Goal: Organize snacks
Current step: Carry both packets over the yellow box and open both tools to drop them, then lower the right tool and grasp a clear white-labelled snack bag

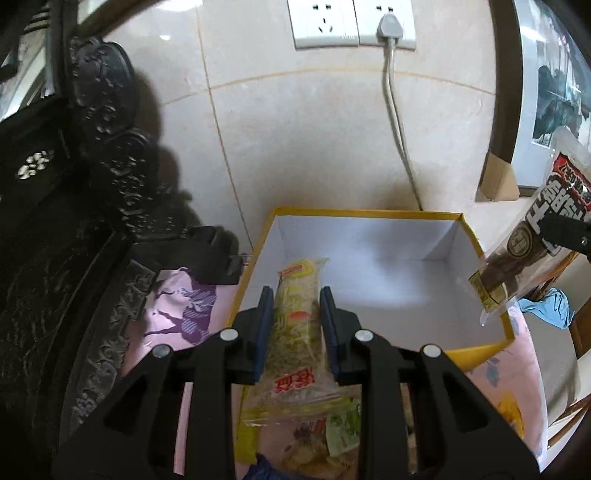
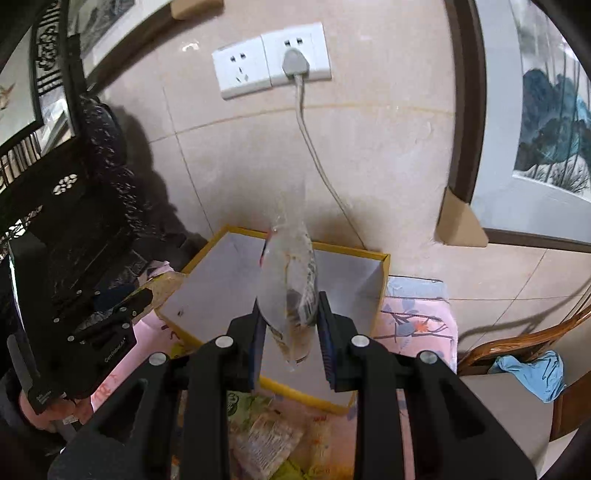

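A yellow-edged box (image 1: pixel 491 334) with a white inside stands on a pink cloth by the wall; it also shows in the right wrist view (image 2: pixel 384 273). My left gripper (image 1: pixel 295 306) is shut on a yellow-green snack packet (image 1: pixel 295 314) and holds it over the box's near left part. My right gripper (image 2: pixel 290 314) is shut on a clear snack packet with dark print (image 2: pixel 291 280) above the box's near edge. That packet (image 1: pixel 524 236) hangs at the box's right rim in the left wrist view. Loose snack packets (image 2: pixel 262 439) lie on the cloth in front of the box.
Dark carved furniture (image 1: pixel 74 221) stands close on the left. A tiled wall holds a socket (image 1: pixel 351 22) with a plugged cable running down behind the box. A framed picture (image 2: pixel 535 122) leans at right. A wooden chair with blue cloth (image 2: pixel 532 373) is at lower right.
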A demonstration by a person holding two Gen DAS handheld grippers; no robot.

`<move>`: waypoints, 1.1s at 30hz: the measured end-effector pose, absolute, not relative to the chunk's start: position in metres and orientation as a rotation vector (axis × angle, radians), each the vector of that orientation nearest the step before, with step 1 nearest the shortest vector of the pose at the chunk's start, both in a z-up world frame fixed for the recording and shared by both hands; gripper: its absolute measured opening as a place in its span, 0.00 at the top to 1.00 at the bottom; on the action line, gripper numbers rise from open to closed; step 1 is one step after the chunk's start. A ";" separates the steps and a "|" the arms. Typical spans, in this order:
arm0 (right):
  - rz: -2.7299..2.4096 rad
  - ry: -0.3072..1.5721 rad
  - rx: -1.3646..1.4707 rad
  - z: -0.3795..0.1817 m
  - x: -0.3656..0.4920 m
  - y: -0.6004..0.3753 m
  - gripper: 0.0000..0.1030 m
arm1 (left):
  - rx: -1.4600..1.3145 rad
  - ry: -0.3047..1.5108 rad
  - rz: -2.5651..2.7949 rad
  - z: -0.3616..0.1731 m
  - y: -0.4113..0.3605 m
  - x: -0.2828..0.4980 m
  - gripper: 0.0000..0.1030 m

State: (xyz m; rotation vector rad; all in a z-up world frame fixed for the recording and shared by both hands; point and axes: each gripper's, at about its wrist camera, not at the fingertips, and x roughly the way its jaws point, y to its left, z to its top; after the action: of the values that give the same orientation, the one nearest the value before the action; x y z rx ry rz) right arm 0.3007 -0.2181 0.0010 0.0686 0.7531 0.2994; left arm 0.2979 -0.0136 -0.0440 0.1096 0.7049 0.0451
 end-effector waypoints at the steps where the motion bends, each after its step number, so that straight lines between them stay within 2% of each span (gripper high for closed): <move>1: 0.296 0.759 0.071 -0.003 0.305 -0.218 0.74 | 0.118 0.711 0.045 -0.047 -0.015 0.301 0.75; 8: 0.284 0.808 0.056 -0.025 0.331 -0.214 0.74 | 0.108 0.751 0.028 -0.062 -0.022 0.325 0.75; 9: 0.278 0.821 0.054 -0.029 0.334 -0.214 0.72 | 0.108 0.761 0.034 -0.065 -0.022 0.328 0.74; 10: 0.263 0.822 0.053 -0.032 0.334 -0.215 0.68 | 0.109 0.772 0.040 -0.067 -0.023 0.331 0.69; 11: 0.229 0.817 0.035 -0.035 0.335 -0.214 0.42 | 0.109 0.783 0.052 -0.070 -0.023 0.334 0.28; 12: 0.212 0.805 0.021 -0.035 0.333 -0.215 0.18 | 0.106 0.780 0.065 -0.071 -0.022 0.334 0.02; 15: 0.183 0.793 -0.009 -0.037 0.326 -0.219 0.04 | 0.135 0.744 0.079 -0.072 -0.020 0.324 0.02; 24: 0.245 0.885 -0.023 -0.046 0.271 -0.231 0.01 | 0.204 0.789 0.156 -0.080 0.013 0.284 0.02; 29: 0.388 1.014 -0.070 -0.100 0.234 -0.203 0.01 | 0.198 0.832 0.227 -0.094 0.043 0.228 0.02; 33: 0.509 1.032 -0.142 -0.155 0.238 -0.174 0.01 | 0.168 0.919 0.177 -0.122 0.049 0.184 0.02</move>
State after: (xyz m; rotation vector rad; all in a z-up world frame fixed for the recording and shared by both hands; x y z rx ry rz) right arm 0.2385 -0.1742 -0.1550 -0.1419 1.0319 0.5093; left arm 0.1836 0.0493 -0.1224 0.1679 0.9190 0.1771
